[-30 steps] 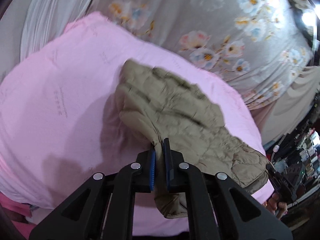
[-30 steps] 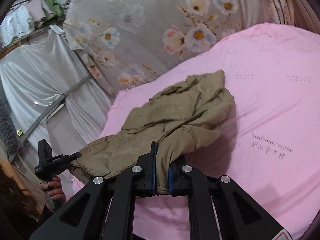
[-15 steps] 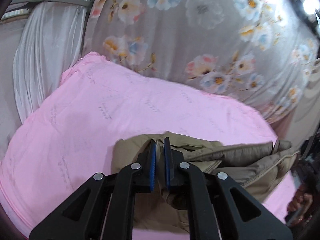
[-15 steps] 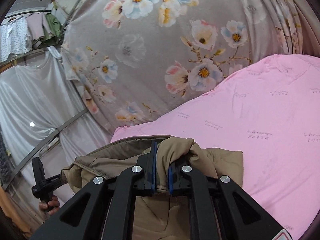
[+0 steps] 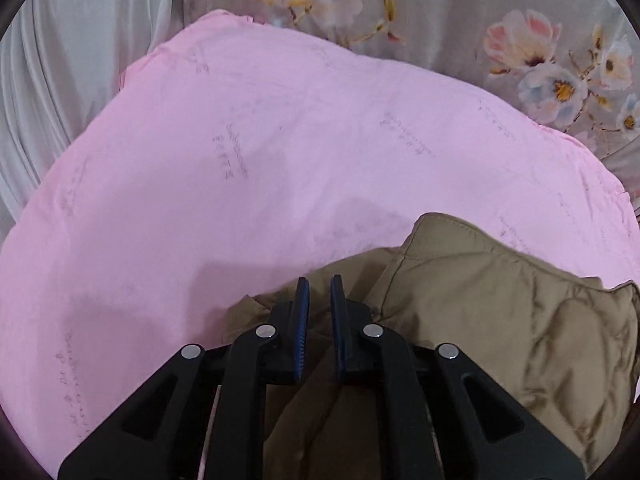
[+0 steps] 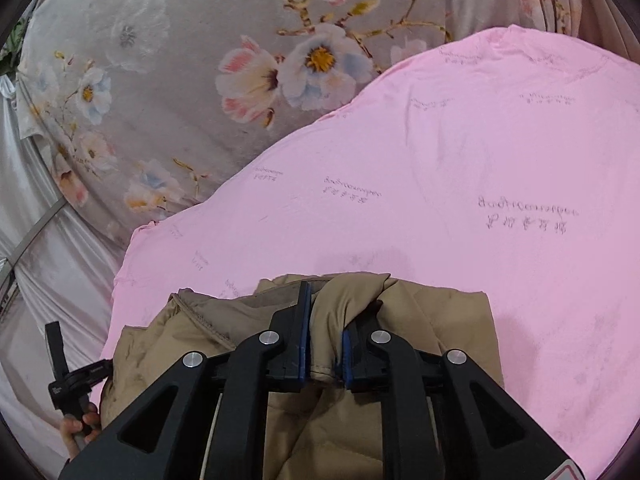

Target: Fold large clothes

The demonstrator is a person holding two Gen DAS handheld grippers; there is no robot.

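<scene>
Left wrist view: the left tongs [image 5: 319, 300] sit at bottom centre, jaws just starting to part, and I can't see any fabric between the blue pads. The tan quilted jacket [image 5: 480, 320] is bunched in the lower right on the pink bed sheet [image 5: 240, 160].

Right wrist view: the right tongs [image 6: 326, 320] are also starting to open, but a fold of the jacket [image 6: 440, 312] is still wedged between the pads, lower centre.

To do this step right I'd say: let go only once the folded edge lies flat, lift the tongs straight off so nothing drags, then smooth the lumpy top layer.
</scene>
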